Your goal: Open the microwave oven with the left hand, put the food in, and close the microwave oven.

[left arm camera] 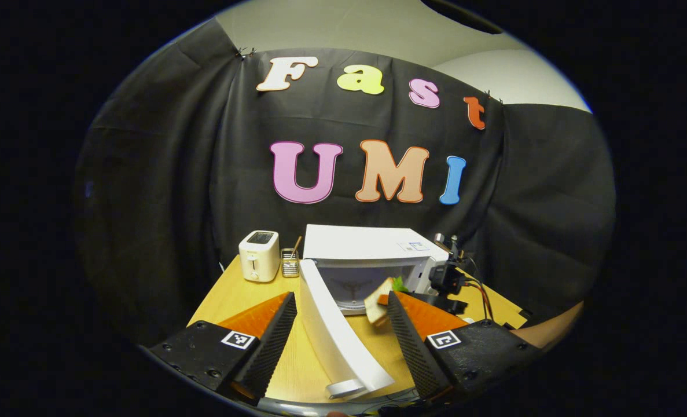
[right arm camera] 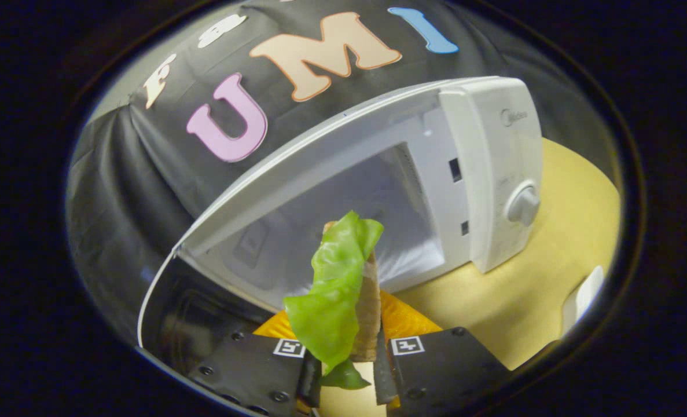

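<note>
The right gripper (right arm camera: 346,370) pinches a sandwich (right arm camera: 349,289) just before the open microwave oven (right arm camera: 482,174) at the desk's (right arm camera: 528,301) back edge. Carry it level, deep into the cavity. The left gripper (left arm camera: 338,341), spread, straddles the door (left arm camera: 334,330).

- In your left gripper view, the microwave (left arm camera: 372,249) sits toward the back of the table (left arm camera: 227,298), against the cloth wall.
- Its door (left arm camera: 334,330) swings out toward you, hinged on the left, and it lies between your left gripper's (left arm camera: 334,341) spread fingers.
- The toaster (left arm camera: 258,255) stands left of the microwave, with a small holder (left arm camera: 289,262) between the two (something thin sticks up from it).
- The sandwich (left arm camera: 378,301) hangs just before the open cavity, the right gripper (left arm camera: 447,278) to its right.
- In your right gripper view, the sandwich (right arm camera: 349,284) sits between the right gripper's (right arm camera: 348,370) fingers, the cavity behind it, the knob (right arm camera: 522,205) to the right.
</note>
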Demonstrator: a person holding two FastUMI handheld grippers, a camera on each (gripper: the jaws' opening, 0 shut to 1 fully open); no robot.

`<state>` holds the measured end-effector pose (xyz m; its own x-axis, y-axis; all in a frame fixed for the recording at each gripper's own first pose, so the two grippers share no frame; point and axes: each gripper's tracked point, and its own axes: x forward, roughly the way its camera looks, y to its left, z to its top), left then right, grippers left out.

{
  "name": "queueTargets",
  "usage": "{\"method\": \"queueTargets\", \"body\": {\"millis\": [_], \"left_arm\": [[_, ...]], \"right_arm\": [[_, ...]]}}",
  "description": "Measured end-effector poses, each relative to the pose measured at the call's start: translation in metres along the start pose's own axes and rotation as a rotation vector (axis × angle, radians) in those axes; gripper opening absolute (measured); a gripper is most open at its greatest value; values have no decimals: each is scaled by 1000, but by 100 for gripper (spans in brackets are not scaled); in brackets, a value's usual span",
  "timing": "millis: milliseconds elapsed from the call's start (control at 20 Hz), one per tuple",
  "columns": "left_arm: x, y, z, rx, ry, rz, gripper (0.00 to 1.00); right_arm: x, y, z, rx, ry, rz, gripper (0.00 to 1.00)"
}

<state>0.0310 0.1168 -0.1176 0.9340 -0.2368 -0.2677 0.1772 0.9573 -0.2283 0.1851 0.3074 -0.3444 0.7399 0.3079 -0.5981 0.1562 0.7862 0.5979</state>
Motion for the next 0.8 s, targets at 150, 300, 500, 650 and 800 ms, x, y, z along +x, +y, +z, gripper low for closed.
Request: {"method": "queueTargets", "body": {"millis": [150,300,500,650,800], "left_arm": [[-5,8,-6,-12,21,15,92],[-10,16,-12,-19,49,31,93],[-13,26,-15,-20,69,65,93],[-14,29,-18,-22,86,75,93],[-16,39,-17,-2,89,99,92]], "right_arm": [[23,19,2,67,-43,11,45],[44,36,6,123,-88,28,31],[73,46,11,215,-128,34,31],[88,45,17,258,-166,15,31],[102,35,19,288,-174,-22,39]]}}
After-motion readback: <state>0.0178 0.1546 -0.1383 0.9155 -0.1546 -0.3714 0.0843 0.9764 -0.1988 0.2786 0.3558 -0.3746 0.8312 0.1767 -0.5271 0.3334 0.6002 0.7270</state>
